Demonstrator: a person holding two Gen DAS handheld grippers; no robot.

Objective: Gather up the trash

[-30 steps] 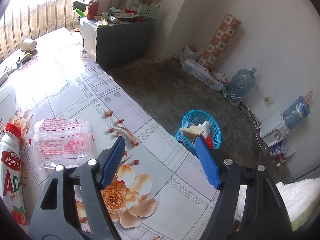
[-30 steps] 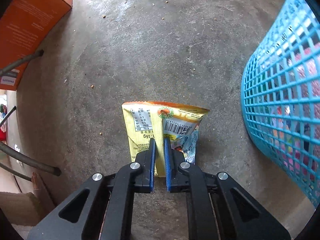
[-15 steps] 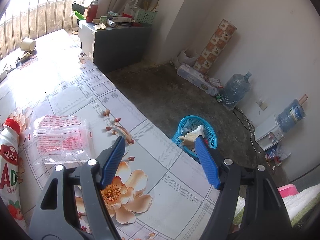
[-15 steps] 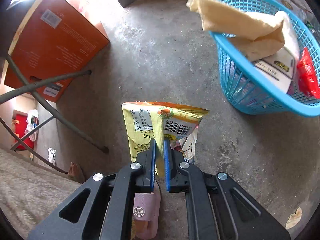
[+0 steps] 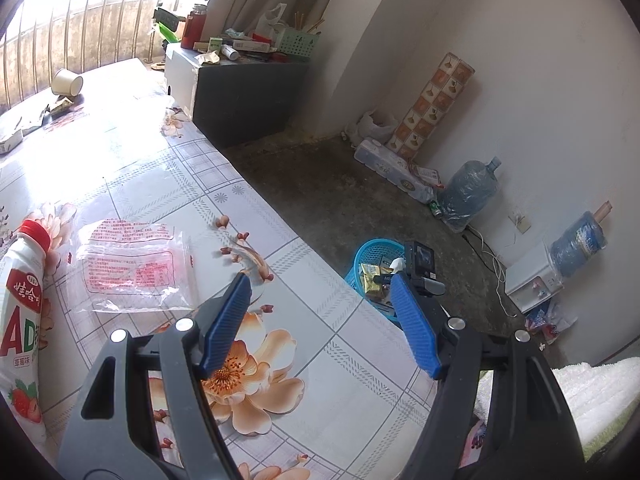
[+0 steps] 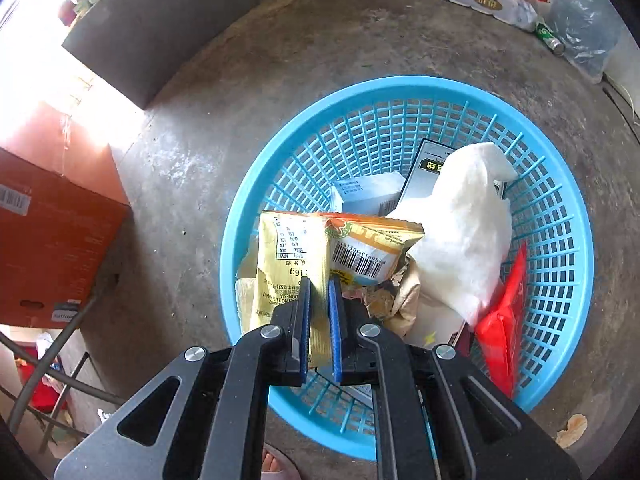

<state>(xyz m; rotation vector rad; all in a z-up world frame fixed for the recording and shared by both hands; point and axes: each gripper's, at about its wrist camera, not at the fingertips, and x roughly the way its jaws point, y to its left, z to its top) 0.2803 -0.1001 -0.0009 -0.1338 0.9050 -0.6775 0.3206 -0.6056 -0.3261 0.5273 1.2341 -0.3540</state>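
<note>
The right gripper (image 6: 318, 328) is pressed together on the near edge of the yellow snack wrapper (image 6: 316, 248), which hangs from the pads directly above the near-left part of the blue basket (image 6: 560, 184). This vertical alignment governs the coming move: judged from it, release should drop the wrapper inside the rim, with little margin on the left side. The wrapper's long axis runs away from the pads toward the far side of the view. The wrapper is a crumpled foil sachet, yellow and orange, with a nutrition table and a barcode facing up.

The basket stands on the concrete floor and already holds a white tissue (image 6: 464, 232), a red packet (image 6: 504, 320) and small boxes.

The left gripper (image 5: 320, 320) is spread wide and holds nothing. It hovers over the flowered tablecloth (image 5: 360, 360). Just left of it lie a clear plastic bag (image 5: 128, 268) and a white drink bottle (image 5: 22, 320), judged to be the next trash within its reach. Farther off, a paper cup (image 5: 66, 82) lies on its side
</note>
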